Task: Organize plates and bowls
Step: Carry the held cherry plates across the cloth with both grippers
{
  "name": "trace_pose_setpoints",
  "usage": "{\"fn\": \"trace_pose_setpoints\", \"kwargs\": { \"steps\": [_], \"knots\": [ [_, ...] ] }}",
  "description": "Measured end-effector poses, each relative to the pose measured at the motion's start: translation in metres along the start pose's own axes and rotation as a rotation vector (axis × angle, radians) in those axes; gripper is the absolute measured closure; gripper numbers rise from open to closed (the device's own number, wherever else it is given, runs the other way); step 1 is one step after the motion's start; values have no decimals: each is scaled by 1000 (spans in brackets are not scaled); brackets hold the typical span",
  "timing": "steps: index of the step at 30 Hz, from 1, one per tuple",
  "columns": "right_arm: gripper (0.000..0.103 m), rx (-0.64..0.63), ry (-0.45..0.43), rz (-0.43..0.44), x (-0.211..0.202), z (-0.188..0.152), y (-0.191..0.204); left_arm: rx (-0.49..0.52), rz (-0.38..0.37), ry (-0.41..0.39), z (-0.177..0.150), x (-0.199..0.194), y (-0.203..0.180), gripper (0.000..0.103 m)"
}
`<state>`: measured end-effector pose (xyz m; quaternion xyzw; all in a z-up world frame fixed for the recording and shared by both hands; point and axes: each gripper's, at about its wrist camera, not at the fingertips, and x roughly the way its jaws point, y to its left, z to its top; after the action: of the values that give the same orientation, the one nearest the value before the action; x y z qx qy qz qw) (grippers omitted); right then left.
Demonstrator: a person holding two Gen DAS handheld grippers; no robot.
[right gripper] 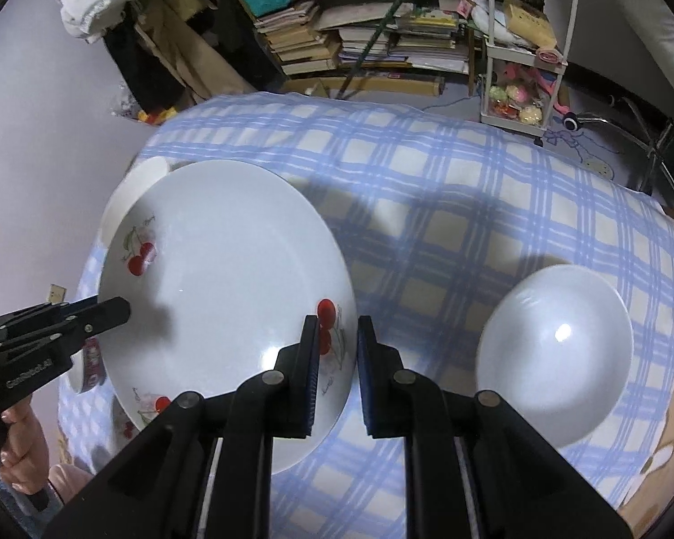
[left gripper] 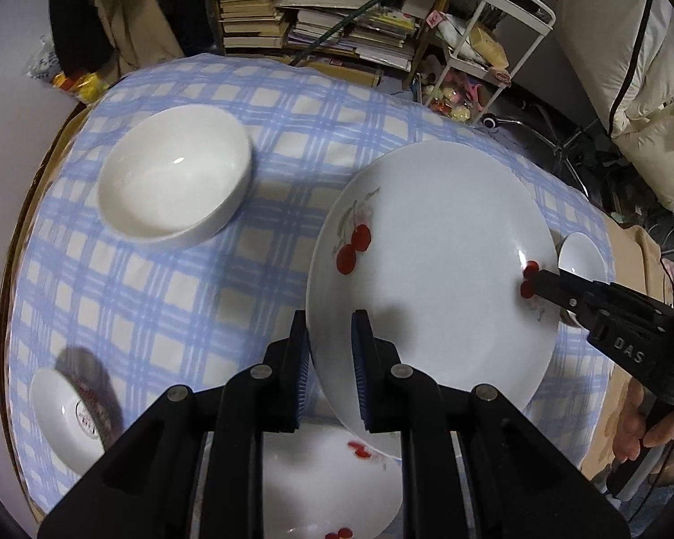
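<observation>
Between both hand-held grippers (left gripper: 330, 350): cherry plate (left gripper: 431, 260), rim apparently clamped each side, above tablecloth (left gripper: 157, 296).

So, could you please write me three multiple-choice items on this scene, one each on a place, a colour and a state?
1. Where does the left gripper grip the cherry plate?
A. Its near rim
B. Its centre
C. Its far rim

2. What colour are the tablecloth checks?
A. Green
B. Blue and cream
C. Red

3. How is the cherry plate held?
A. By one gripper
B. Flat on the tablecloth, untouched
C. By both grippers, at opposite rims

Answers: 1 A, the rim sits between its pads. 2 B, blue bands cross cream squares. 3 C, the right gripper clamps the other rim.
</observation>
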<state>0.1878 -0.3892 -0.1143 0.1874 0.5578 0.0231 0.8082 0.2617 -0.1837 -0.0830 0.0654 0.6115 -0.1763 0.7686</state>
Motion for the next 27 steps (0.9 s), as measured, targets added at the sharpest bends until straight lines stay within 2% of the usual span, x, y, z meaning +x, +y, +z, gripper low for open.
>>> {"fn": "trace_pose_setpoints", "kwargs": {
  "steps": [9, 15, 18, 27],
  "knots": [
    [85, -16, -59, 38, -30, -29, 38, 18, 42, -14, -41, -26, 22, 86],
    [86, -47, -92, 88, -45, -52, 66, -8, 52, -18, -72, -42, 47, 84],
    [86, -70, -90, 72, -42, -64, 81, -19, 56, -23, -89, -49, 58, 84],
    [86, -58, -70, 108, -26, -110, 101, -46, 66, -28, -141, -57, 83, 83]
  ]
}}
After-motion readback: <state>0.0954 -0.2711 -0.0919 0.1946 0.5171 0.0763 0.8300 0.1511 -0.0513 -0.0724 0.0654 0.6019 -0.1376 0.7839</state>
